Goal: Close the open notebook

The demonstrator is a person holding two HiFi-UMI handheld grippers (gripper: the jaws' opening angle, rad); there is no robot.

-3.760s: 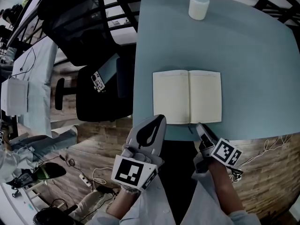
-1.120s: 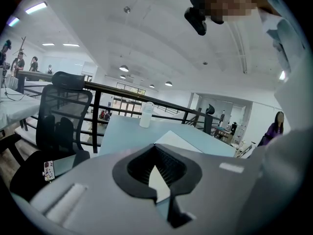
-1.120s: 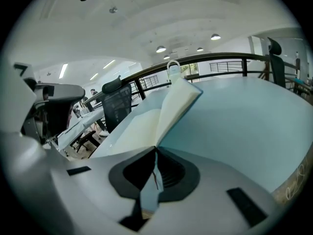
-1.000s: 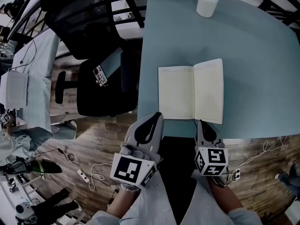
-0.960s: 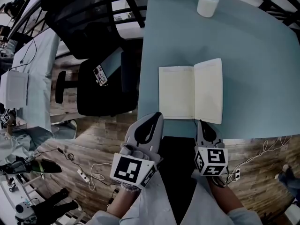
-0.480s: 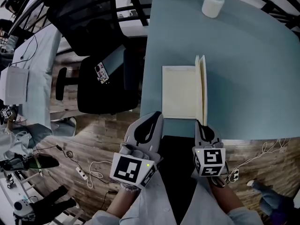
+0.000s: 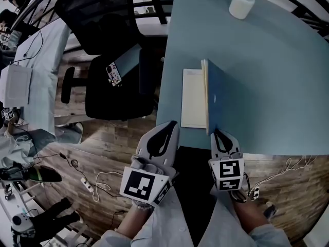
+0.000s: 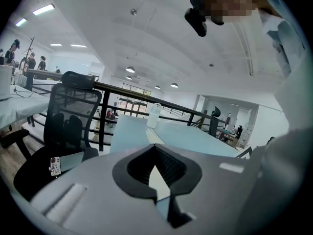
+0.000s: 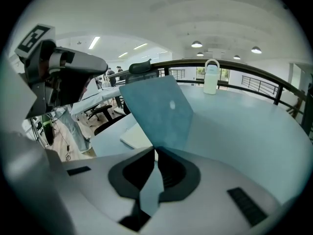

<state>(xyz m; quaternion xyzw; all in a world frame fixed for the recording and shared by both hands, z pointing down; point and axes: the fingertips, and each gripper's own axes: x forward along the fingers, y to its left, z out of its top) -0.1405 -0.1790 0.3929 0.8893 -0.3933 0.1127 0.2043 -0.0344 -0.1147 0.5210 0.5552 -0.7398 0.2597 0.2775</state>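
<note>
Head view is showing the right claw (image 7: 217, 133) pinching the notebook (image 7: 194, 99)'s cover (image 7: 222, 103) at six o'clock, holding it tilted toward nine o'clock for shutting, the left claw (image 7: 173, 123) idling closed and empty.

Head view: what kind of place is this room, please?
Probably an open-plan office or lab workspace. A large teal table stands beside a black office chair. Cables and a power strip lie on the wooden floor. The left gripper view shows a wide hall with ceiling lights.

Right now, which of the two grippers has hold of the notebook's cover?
The right gripper: its jaws pinch the near edge of the raised teal cover. The left gripper holds nothing.
</note>
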